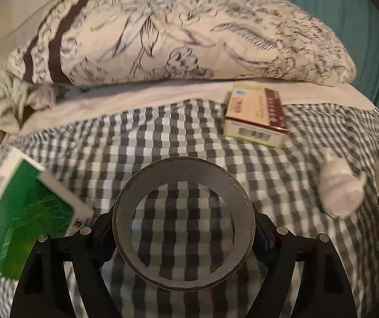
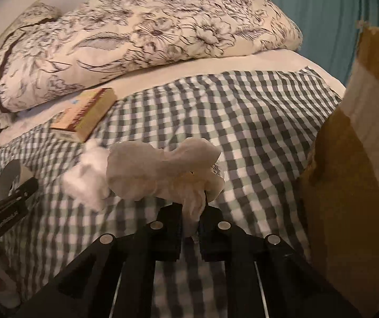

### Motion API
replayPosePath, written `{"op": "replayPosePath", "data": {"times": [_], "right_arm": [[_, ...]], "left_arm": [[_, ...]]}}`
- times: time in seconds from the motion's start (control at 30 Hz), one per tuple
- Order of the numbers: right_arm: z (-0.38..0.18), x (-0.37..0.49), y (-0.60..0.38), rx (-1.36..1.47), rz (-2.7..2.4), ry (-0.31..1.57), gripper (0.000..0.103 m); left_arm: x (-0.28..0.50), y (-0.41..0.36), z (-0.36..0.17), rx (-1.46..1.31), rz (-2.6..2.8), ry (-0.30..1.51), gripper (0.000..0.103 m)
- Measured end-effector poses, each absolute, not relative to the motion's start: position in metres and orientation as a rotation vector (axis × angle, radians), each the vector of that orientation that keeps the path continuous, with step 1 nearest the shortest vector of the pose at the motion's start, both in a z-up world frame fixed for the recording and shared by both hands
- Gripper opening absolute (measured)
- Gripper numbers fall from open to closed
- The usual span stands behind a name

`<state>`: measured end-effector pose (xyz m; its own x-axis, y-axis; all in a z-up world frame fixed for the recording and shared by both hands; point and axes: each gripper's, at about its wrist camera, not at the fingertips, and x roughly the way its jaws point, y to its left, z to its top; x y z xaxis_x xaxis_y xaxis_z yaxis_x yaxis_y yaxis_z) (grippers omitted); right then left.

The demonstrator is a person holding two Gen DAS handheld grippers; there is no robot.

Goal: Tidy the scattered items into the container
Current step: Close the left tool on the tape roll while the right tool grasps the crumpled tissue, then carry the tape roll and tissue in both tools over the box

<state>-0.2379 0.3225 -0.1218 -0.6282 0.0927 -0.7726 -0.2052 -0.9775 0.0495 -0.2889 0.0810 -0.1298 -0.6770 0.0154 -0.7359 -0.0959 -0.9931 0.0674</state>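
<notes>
Crumpled tissue (image 2: 163, 169), soft and weightless, hangs pinched at its tail in the right gripper (image 2: 191, 213) fingers. Stiff tape roll (image 1: 184, 224) sits clamped across its outer wall by the left gripper (image 1: 184, 234); cardboard box (image 2: 348, 159) waits at three o'clock.

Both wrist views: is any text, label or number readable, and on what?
Beige and maroon box: printing and a barcode, too blurred to read.
Green and white box: side print blurred, unreadable.
Left gripper in the right wrist view: white lettering, too small to read.

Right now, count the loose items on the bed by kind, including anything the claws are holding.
Boxes: 2, a tan one and a green one
Tape rolls: 1
Crumpled tissues: 2, one lying, one gripped
Total: 5
</notes>
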Motion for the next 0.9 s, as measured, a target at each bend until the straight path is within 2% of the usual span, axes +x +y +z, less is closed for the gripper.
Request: {"op": "replayPosePath", "data": {"times": [0.4, 0.9], "right_arm": [[-0.072, -0.172, 0.28, -1.289, 2.803, 0.204, 0.009], [0.005, -0.059, 0.246, -1.233, 2.931, 0.166, 0.01]], "left_arm": [[-0.209, 0.068, -0.069, -1.212, 2.821, 0.048, 0.083], [-0.094, 0.064, -0.009, -1.152, 2.835, 0.01, 0.083]]}}
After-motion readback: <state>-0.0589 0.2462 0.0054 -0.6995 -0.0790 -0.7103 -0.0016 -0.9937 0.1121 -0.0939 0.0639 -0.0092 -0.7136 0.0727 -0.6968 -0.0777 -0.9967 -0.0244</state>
